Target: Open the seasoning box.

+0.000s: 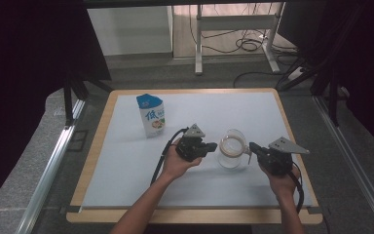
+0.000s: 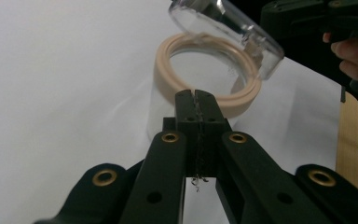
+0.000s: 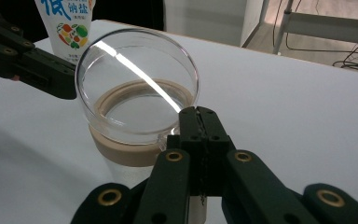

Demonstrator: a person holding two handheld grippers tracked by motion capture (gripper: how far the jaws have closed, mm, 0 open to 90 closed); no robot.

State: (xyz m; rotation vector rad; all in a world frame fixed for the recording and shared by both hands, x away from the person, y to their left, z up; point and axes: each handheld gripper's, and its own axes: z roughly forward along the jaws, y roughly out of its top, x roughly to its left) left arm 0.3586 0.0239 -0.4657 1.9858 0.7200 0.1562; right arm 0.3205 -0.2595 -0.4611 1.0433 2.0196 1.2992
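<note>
A clear glass jar [image 1: 232,155] with a beige ring [image 2: 168,56] around its mouth stands on the white mat. Its clear lid [image 3: 135,70] is swung up and leans toward my right gripper. My left gripper [image 1: 213,145] is shut and empty, its tips [image 2: 196,94] just short of the beige ring on the jar's left side. My right gripper [image 1: 251,146] is shut too, its tips [image 3: 199,112] at the lid's lower edge by the hinge. I cannot tell whether they touch the lid. A blue and white pouch [image 1: 151,115] stands upright at the back left.
The white mat [image 1: 126,161] covers a wooden table [image 1: 96,146] with metal rails on both sides. Behind the table are desk legs and cables [image 1: 246,45] on the floor. A person's forearms come in from the bottom edge.
</note>
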